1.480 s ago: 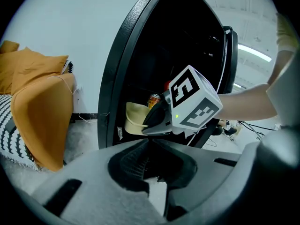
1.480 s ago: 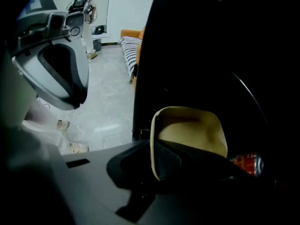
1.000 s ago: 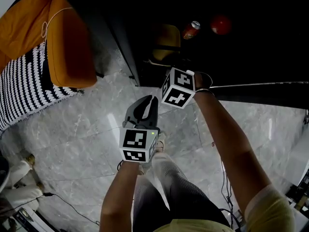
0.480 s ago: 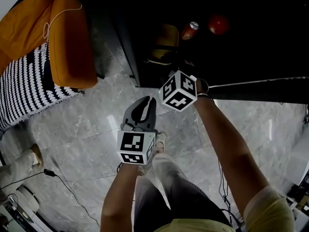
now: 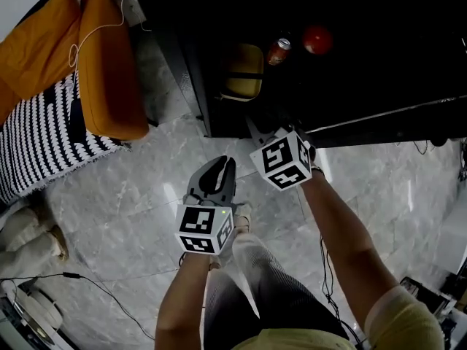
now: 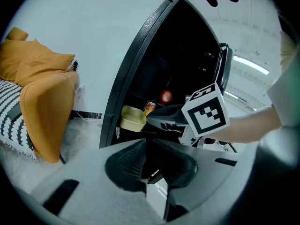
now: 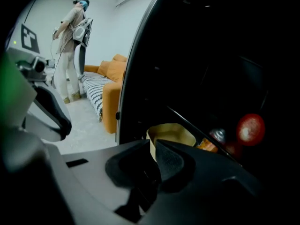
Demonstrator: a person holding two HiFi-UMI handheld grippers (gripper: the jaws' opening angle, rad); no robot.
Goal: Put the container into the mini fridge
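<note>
A yellow container (image 5: 243,70) sits on a shelf inside the open black mini fridge (image 5: 191,71), apart from both grippers. The left gripper view shows the container (image 6: 132,118) just inside the fridge frame (image 6: 136,74). In the right gripper view the container (image 7: 171,134) lies beyond the jaw tips. My right gripper (image 5: 255,131) hovers at the fridge's front edge, shut and empty. My left gripper (image 5: 222,168) hangs lower over the floor, shut with nothing in it. Its own view shows my left gripper (image 6: 147,146) aimed at the fridge.
A drink can (image 5: 278,51) and a red ball-like fruit (image 5: 317,40) sit beside the container. The fridge door (image 5: 387,122) stands open to the right. An orange sofa cushion (image 5: 109,71) and striped blanket (image 5: 36,137) lie left. A person (image 7: 70,46) stands at the back.
My right gripper has drawn back from the fridge opening toward me and slightly right. The container stays on the shelf. The left gripper barely moved.
</note>
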